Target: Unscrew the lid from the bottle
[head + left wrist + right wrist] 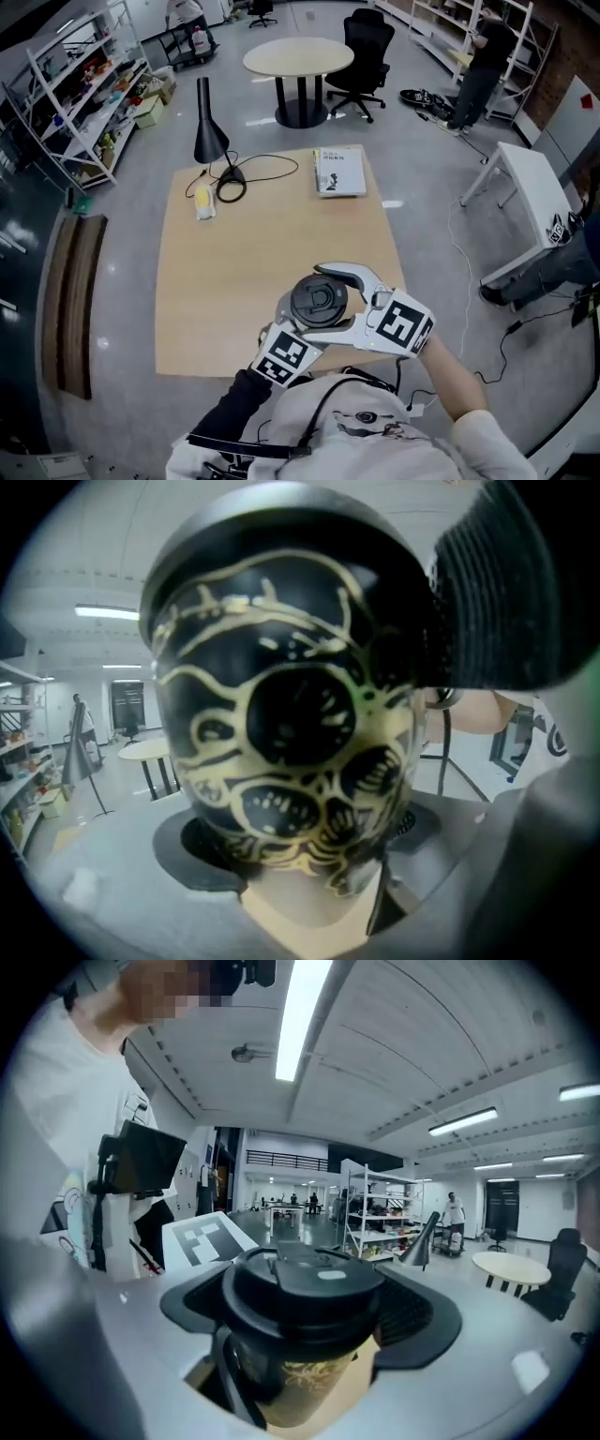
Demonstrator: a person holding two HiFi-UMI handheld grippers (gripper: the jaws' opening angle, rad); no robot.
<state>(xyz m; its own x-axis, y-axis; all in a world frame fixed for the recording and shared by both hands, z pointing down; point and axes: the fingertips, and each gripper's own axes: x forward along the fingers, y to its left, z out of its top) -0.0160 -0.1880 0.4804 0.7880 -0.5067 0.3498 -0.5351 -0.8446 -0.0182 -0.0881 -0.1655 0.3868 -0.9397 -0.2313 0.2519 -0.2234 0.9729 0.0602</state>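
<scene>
A lab-like open office is indicated: stocked shelves point(375, 1211), a round table point(511, 1267) and an office chair point(562, 1265) are seen beyond the jaws, strip lights point(300, 1016) above.

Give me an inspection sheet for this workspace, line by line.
Surface: wooden table, light top.
Job's things: patterned bottle with black lid on, held near the table's front edge.
Clutter: desk lamp, booklet, small pale item beside the lamp.
Grippers: left tongs closed on the bottle body; right tongs closed on the lid.
Cables: lamp cord looped on the table; floor cable at right.
Surroundings: round table, office chair, shelves, standing person.
</scene>
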